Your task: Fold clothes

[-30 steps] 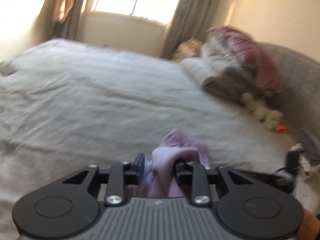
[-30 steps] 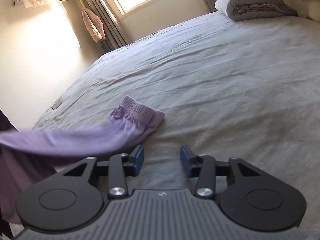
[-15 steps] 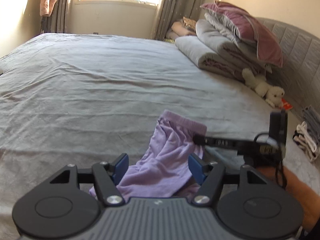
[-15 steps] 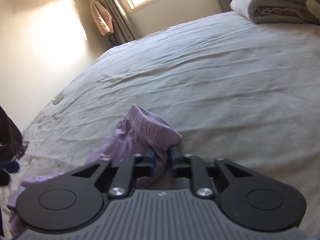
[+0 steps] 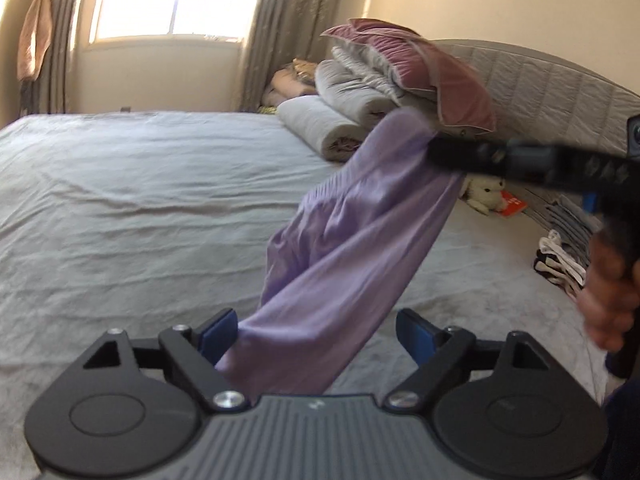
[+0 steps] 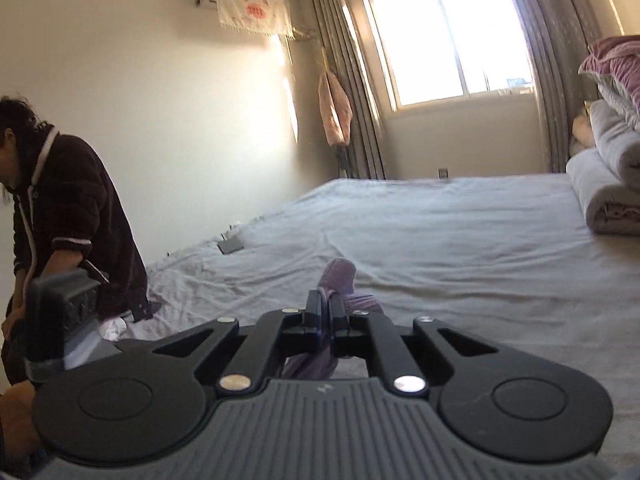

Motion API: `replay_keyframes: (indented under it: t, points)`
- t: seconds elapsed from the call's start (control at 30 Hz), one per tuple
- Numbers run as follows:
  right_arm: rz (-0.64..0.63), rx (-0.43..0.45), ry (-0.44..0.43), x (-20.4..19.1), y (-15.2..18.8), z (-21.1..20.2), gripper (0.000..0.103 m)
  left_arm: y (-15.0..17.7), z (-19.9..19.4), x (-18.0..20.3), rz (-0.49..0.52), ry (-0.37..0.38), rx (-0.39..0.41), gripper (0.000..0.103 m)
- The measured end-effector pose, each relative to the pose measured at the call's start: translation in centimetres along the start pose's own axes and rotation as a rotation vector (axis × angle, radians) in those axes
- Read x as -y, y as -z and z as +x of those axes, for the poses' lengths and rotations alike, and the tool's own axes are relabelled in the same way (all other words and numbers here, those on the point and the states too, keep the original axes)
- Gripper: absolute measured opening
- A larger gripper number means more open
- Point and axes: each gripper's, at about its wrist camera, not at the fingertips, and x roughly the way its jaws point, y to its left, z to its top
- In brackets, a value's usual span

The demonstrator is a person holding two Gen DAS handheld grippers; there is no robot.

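Observation:
A lilac garment (image 5: 352, 240) hangs in the air over the grey bed (image 5: 140, 200). My right gripper (image 6: 328, 308) is shut on its elastic waistband (image 6: 338, 280); in the left wrist view that gripper (image 5: 432, 148) holds the cloth up at the upper right. My left gripper (image 5: 316, 332) is open, its blue-padded fingers (image 5: 218, 332) wide apart, and the lower end of the garment passes between them without being pinched.
Rolled quilts and a pink pillow (image 5: 420, 68) are stacked at the headboard, with a white plush toy (image 5: 484, 196) and folded clothes (image 5: 560, 256) near the right edge. A person in a dark jacket (image 6: 68, 232) is at the left of the bed.
My right gripper has shut on the waistband and lifted the garment up off the bed. My left gripper has opened wider, letting go of the cloth.

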Motion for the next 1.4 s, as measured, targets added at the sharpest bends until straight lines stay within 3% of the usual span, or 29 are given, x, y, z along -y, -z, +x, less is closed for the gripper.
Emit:
replay_keyframes:
  t: [0.1,0.23,0.47,0.7,0.8,0.83,0.9,0.97,1.0,1.1,1.3,1.33,1.4]
  points:
    - [0.036,0.042,0.002,1.4,1.5,-1.7,0.006,0.0,0.5,0.4,0.006,-0.011,-0.01,0.087]
    - [0.103,-0.123,0.103,4.6,4.8,0.3,0.006,0.0,2.2,0.7,-0.011,-0.018,-0.058,0.087]
    - [0.082,-0.1,0.077,3.7,3.9,-0.8,0.006,0.0,4.0,3.6,-0.001,0.065,-0.07,0.087]
    - [0.228,-0.23,0.231,7.5,5.3,-1.1,0.011,2.3,6.5,8.6,0.255,0.055,-0.149,0.089]
    - [0.283,-0.252,0.272,8.3,5.8,-1.6,0.012,3.4,8.4,10.4,0.329,0.017,-0.168,0.092]
    - [0.299,-0.259,0.275,8.4,5.9,-1.6,0.012,3.3,8.9,10.2,0.306,0.01,-0.176,0.091]
    - [0.317,-0.272,0.277,8.5,6.0,-1.5,0.012,3.2,10.0,9.7,0.26,-0.003,-0.191,0.083]
    - [0.323,-0.284,0.276,8.3,6.1,-1.3,0.012,3.0,11.1,9.2,0.213,-0.016,-0.207,0.01]
    - [0.323,-0.287,0.274,8.3,6.0,-1.3,0.012,2.8,11.5,8.9,0.184,-0.018,-0.208,0.007]
    - [0.326,-0.27,0.277,8.6,5.8,-1.6,0.012,0.3,8.1,6.2,0.049,0.037,-0.083,0.006]
    - [0.382,-0.282,0.205,9.2,6.7,-0.6,0.014,-1.1,2.5,1.6,-0.097,0.008,0.041,0.006]
    - [0.425,-0.293,0.163,9.1,7.1,-0.2,0.017,-1.0,2.1,1.1,-0.127,0.021,0.045,0.006]
    - [0.51,-0.313,0.078,9.0,7.9,0.6,0.039,-1.2,1.2,0.6,-0.159,0.035,0.067,0.006]
